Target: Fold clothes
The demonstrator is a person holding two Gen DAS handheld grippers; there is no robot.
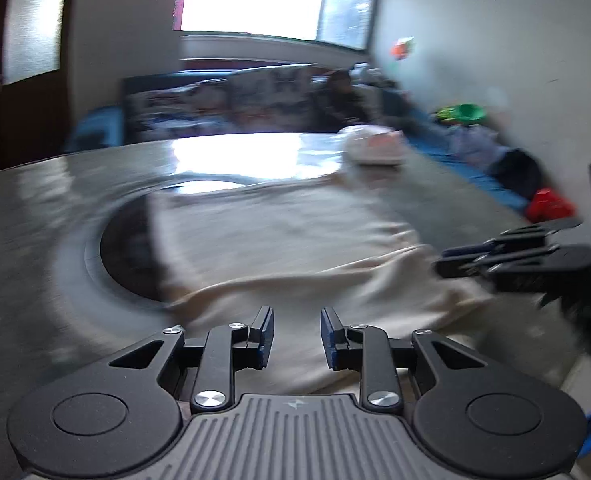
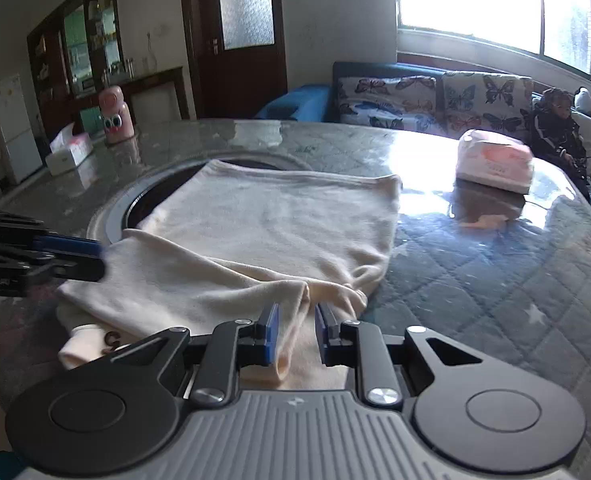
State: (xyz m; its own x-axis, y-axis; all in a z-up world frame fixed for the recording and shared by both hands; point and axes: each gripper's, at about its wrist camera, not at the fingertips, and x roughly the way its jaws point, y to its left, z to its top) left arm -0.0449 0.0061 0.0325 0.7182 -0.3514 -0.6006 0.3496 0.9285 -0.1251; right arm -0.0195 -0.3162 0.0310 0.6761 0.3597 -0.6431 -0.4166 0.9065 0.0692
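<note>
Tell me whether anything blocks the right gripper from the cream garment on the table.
Nothing visible does. The right gripper sits directly over the cream garment, with a raised fold of it already between its parted jaws. The tissue pack lies well off to the side on the table.

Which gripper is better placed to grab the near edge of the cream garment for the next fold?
Probably right: the right gripper already has a raised fold of the cream garment between its open jaws. The left gripper stands open above flat cloth.

A cream garment [image 2: 263, 236] lies folded over, rumpled, on the quilted table [image 2: 495, 264].
</note>
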